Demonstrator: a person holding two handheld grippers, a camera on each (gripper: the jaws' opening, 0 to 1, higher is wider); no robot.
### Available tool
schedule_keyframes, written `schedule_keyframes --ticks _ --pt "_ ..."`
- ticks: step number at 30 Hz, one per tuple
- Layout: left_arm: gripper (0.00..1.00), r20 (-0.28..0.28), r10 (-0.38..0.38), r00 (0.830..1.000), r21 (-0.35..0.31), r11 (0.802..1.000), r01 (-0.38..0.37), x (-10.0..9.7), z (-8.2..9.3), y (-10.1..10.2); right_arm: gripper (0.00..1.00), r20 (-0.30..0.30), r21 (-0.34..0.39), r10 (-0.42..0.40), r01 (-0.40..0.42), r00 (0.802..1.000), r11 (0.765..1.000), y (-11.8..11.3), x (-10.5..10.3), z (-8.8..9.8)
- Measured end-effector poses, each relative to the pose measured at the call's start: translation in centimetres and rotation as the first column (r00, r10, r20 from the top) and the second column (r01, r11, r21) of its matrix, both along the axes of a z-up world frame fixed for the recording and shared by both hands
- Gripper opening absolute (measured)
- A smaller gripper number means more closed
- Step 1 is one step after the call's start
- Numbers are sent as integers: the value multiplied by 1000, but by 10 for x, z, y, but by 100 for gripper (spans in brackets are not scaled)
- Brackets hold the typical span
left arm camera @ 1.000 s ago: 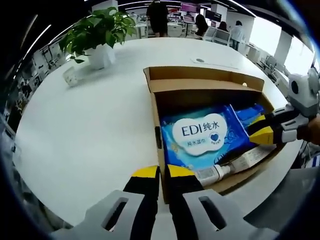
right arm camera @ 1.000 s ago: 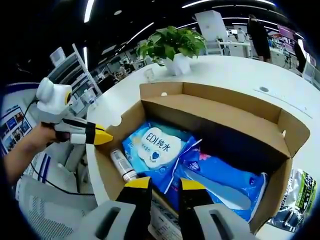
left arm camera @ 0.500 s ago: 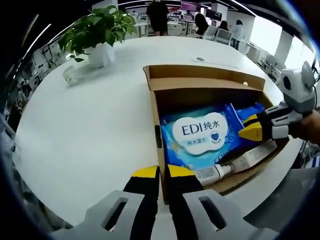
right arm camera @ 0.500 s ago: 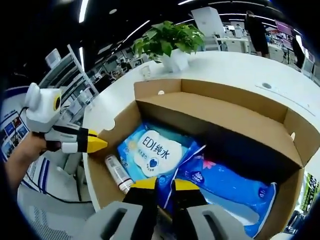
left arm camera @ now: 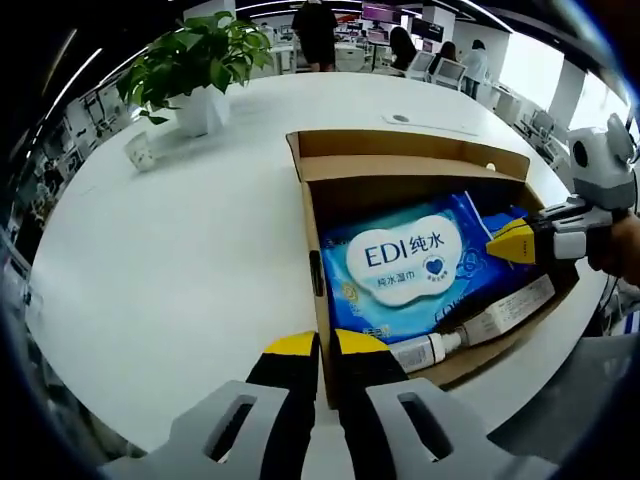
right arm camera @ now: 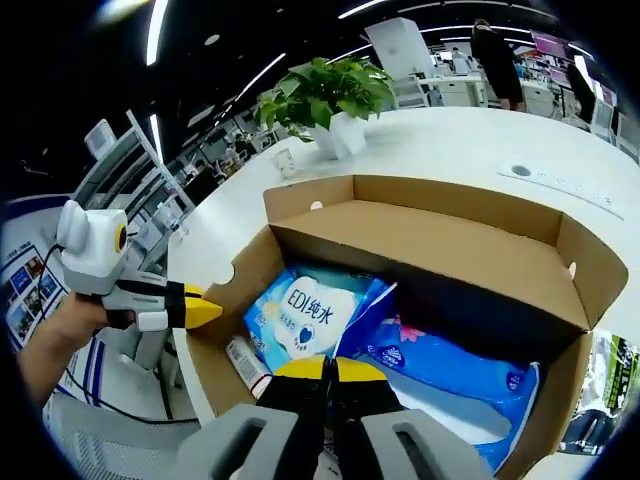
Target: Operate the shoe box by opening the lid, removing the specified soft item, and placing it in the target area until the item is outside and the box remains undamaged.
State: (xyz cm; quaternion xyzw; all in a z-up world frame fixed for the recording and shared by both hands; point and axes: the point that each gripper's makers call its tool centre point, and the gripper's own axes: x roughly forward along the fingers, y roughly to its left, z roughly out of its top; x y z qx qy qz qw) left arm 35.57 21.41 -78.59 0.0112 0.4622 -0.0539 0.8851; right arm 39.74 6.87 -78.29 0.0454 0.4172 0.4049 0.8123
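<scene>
1. Since the earlier frame, the light-blue soft wipes pack [left arm camera: 410, 262] has tilted up inside the open brown cardboard shoe box [left arm camera: 400, 165].
2. The right gripper [left arm camera: 512, 243], nearer, pinches its right-frame corner; the pack's length runs frame-left to right.
3. The left gripper [left arm camera: 313, 344], jaws pressed together, sits on the box's lower wall.

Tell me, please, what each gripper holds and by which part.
The right gripper pinches the wipes pack by its edge. The left gripper seems to clamp the box by its side wall.
</scene>
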Motion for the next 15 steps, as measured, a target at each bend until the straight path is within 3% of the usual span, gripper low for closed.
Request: schedule_keyframes --ticks 12,15 --pt "3 0 -8 1000 1 1000 8 0 0 -1 0 34 25 -24 24 999 999 -12 4 15" --pt "4 -3 -15 1000 8 1000 15 0 0 -1 0 88 34 -58 55 994 998 -22 15 25"
